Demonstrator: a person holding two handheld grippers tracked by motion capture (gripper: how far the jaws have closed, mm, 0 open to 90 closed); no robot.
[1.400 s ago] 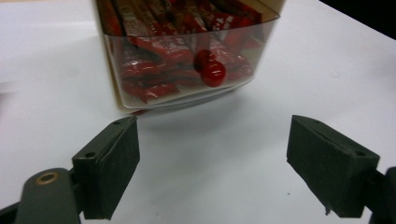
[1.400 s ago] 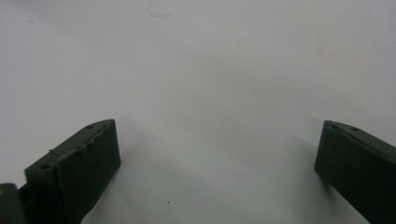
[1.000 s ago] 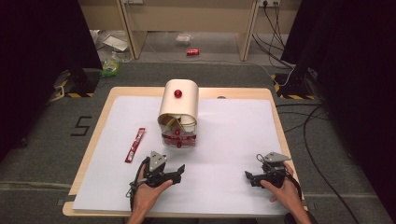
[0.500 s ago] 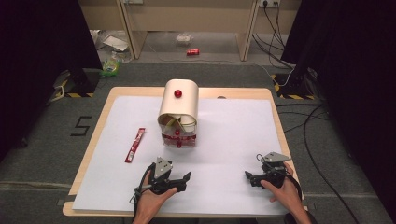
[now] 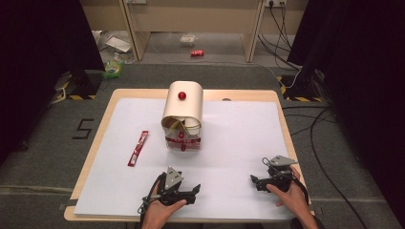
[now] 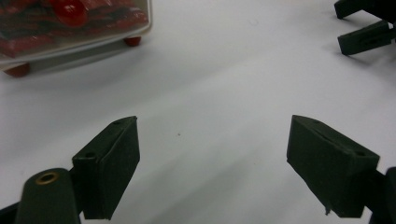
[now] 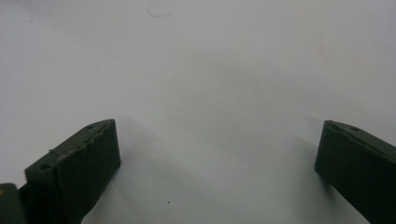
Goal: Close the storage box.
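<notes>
You're working in what looks like a lab or test room: a wooden table under a white sheet stands on grey carpet, black curtains hang at both sides, yellow-black tape marks the stand feet, and cables trail over the floor.

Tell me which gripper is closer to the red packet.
The left gripper. The red packet lies on the table's left half, just up and left of it; the right gripper sits far across at the right edge.

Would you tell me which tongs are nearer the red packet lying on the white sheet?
Left. The left tongs sit just right of and below the red packet; the right tongs are far across.
</notes>
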